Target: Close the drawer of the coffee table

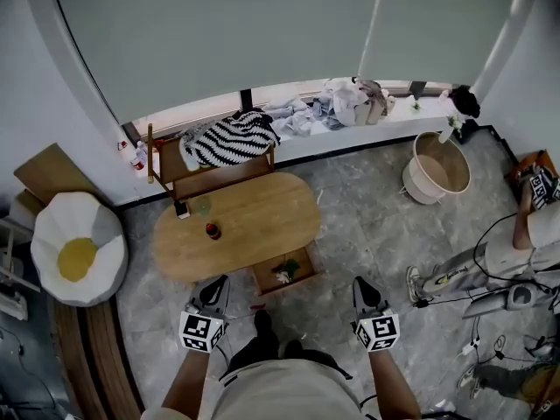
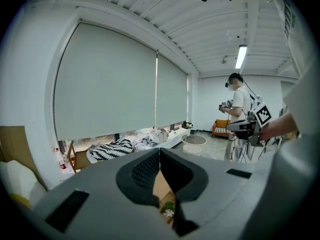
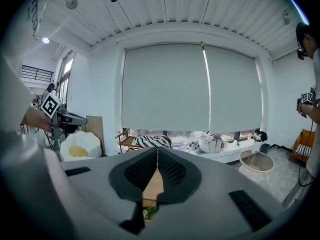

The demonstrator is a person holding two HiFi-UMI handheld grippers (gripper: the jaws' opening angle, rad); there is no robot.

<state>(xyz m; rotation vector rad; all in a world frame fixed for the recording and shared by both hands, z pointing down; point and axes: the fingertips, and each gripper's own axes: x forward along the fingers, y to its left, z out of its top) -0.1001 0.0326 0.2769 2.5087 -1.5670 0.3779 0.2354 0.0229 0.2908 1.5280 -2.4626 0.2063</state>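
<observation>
From our head we look steeply down, from well above, onto the oval light-wood coffee table (image 1: 241, 221), with the left gripper (image 1: 219, 283) and right gripper (image 1: 360, 285) at the lower edge. Each gripper's camera sits close behind its own jaws and faces almost level toward the grey roller-blind window (image 3: 190, 89). All three views share the black-and-white striped blanket (image 1: 229, 138) and some of the tabletop.

Left claw (image 1: 214, 288) closed and empty, right claw (image 1: 360, 287) closed, both forearms forward
</observation>
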